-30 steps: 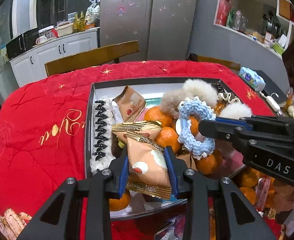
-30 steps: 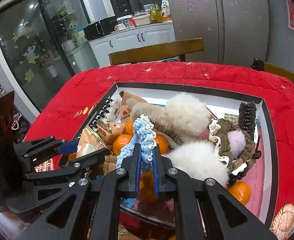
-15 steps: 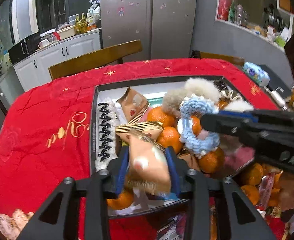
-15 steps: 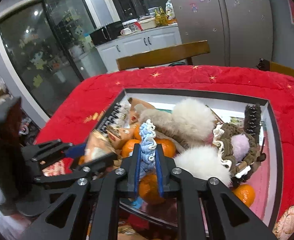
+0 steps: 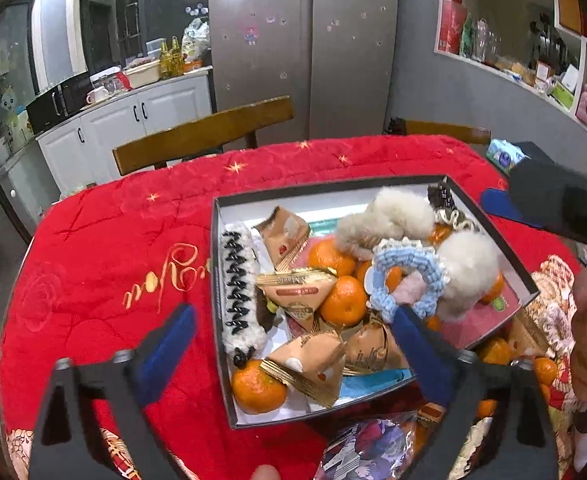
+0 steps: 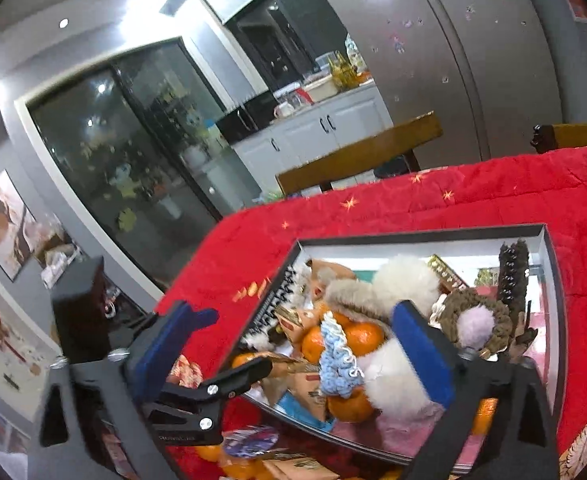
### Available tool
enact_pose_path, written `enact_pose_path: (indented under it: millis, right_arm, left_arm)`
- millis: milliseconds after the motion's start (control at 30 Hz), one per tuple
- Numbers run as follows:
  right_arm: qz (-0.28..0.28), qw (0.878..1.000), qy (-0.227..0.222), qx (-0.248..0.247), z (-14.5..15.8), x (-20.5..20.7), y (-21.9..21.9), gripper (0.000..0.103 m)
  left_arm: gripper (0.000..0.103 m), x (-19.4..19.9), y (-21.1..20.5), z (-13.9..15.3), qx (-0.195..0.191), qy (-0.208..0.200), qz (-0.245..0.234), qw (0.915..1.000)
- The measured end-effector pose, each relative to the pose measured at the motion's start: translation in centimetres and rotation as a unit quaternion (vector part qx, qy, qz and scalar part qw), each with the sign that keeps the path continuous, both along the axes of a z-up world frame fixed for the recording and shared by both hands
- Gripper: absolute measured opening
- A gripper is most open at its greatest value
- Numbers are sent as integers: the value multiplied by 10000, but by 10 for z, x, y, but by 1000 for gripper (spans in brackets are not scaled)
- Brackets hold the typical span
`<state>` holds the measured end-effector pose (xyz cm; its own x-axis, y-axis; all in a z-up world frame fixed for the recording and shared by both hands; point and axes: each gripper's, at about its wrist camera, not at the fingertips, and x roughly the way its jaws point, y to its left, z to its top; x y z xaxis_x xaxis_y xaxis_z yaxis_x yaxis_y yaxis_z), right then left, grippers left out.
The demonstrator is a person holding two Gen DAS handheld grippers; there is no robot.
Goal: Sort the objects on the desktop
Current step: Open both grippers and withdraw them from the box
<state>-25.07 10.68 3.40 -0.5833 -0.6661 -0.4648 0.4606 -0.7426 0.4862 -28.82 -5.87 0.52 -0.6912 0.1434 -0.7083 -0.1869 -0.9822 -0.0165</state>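
Red quilted cloth covers the desk (image 5: 105,248), with kitchen cabinets and a steel fridge seen beyond. A black-rimmed box (image 5: 218,280) is set on it, filled with mandarins (image 5: 343,300), triangular snack packets (image 5: 313,364), fluffy pompoms (image 5: 469,264), a black hair claw (image 5: 237,284) at its left side and a blue crocheted scrunchie (image 5: 407,276) lying on the fruit near the middle. The left gripper (image 5: 293,354) is held over the near edge, its jaws opening wide, nothing pressed between them. The right gripper (image 6: 297,356) is likewise opening, with the scrunchie (image 6: 339,364) lying free between its jaws.
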Motion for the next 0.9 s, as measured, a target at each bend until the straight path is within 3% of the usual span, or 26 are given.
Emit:
enact_pose_path:
  millis: [400,667,733,833,900]
  right_arm:
    - [-311,9972,673,-130,51,36,20,103]
    - [-313,9880,1290,794,80,87,23,103]
    - [-293,9866,1402,787,82,100,29,103]
    - [-270,9820,1745,667,82,121,41,103]
    - [-57,9716,2258,710,77,142,45,103]
  left_arm:
    - [103,26,-4,44,84,529,28,9986]
    - [103,80,3,92,316,1222,-59,9920]
    - [103,93,4,99,268,1330,26,9908]
    - [103,111,4,105,213,1392,131,9899]
    - [103,124,3,105,121,1466,262,9888]
